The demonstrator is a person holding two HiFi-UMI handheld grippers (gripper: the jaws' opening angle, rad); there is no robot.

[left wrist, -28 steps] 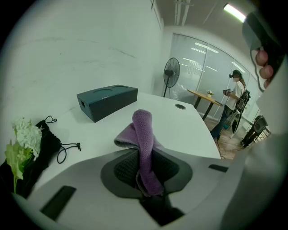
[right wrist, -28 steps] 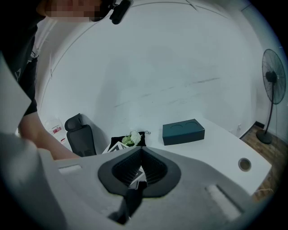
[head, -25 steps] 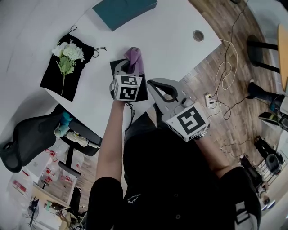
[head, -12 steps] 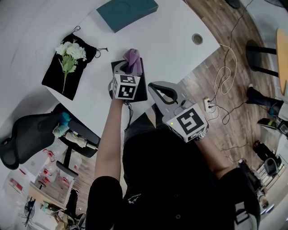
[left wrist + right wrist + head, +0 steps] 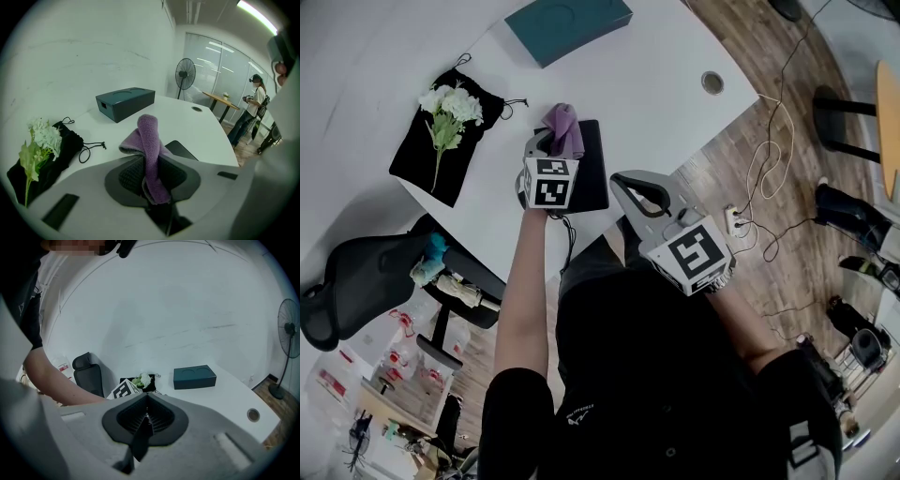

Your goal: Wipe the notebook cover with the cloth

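Observation:
A purple cloth (image 5: 562,127) is pinched in my left gripper (image 5: 549,142), which is shut on it. The cloth hangs over the left edge of a black notebook (image 5: 589,171) that lies flat on the white table (image 5: 656,94). In the left gripper view the cloth (image 5: 149,145) stands up folded between the jaws of the left gripper (image 5: 151,180), and a corner of the notebook (image 5: 182,150) shows behind it. My right gripper (image 5: 623,180) hovers at the notebook's right side near the table edge, shut and holding nothing; its jaws meet in the right gripper (image 5: 146,416) view.
A teal box (image 5: 567,23) sits at the table's far side. A black pouch (image 5: 417,155) with white flowers (image 5: 450,105) lies at the left. There is a cable grommet (image 5: 712,82) at the right, an office chair (image 5: 356,286) below the table, and a person (image 5: 251,112) standing far off.
My left gripper has slid left with the cloth, from over the notebook's top to its left edge. The right gripper has stayed in place.

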